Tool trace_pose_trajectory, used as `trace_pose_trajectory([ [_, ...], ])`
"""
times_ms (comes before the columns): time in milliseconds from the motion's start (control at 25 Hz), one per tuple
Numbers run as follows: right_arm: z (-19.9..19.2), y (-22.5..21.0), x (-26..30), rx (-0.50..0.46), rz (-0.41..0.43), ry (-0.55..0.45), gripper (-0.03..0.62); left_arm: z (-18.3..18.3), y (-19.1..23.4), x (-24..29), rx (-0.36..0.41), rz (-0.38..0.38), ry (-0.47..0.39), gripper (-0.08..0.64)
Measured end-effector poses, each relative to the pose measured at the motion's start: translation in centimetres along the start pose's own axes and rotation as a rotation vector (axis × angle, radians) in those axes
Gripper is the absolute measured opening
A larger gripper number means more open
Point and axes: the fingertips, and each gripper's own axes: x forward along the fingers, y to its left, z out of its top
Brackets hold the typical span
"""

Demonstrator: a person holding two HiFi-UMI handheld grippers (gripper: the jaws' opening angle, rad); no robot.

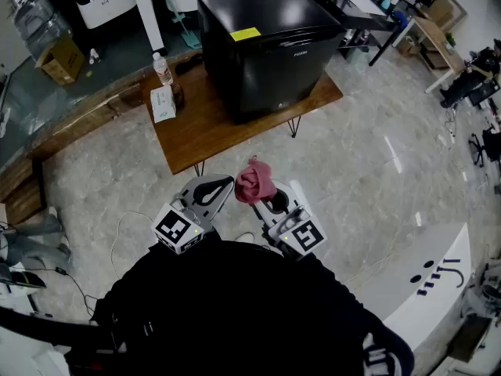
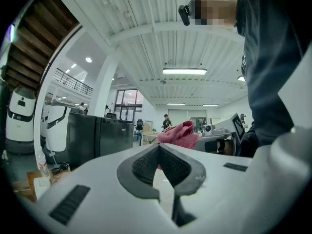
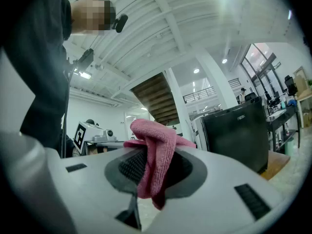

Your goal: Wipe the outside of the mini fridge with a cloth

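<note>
Right white gripper [image 1: 268, 200] squeezes a soft pink cloth [image 1: 254, 180]. Left white gripper [image 1: 225, 183] beside it is pinched together on nothing. Well ahead of both, a boxy black mini fridge [image 1: 262, 45] stands on a brown wooden table [image 1: 203, 128].

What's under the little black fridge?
The fridge stands on a low wooden table. The tabletop right beneath it is covered by the fridge itself, so anything lying there cannot be seen.

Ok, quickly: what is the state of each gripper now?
Left gripper: closed, nothing between its jaws.
Right gripper: closed on the pink cloth.
</note>
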Motion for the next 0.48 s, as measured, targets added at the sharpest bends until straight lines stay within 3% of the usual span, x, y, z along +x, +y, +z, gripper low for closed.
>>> trace_pose_trajectory([
  [480,0.0,-1.0,-1.4,0.000,-0.011,0.005,0.083,-0.2,-1.1,1.2,0.003,-0.003,0.004,0.002],
])
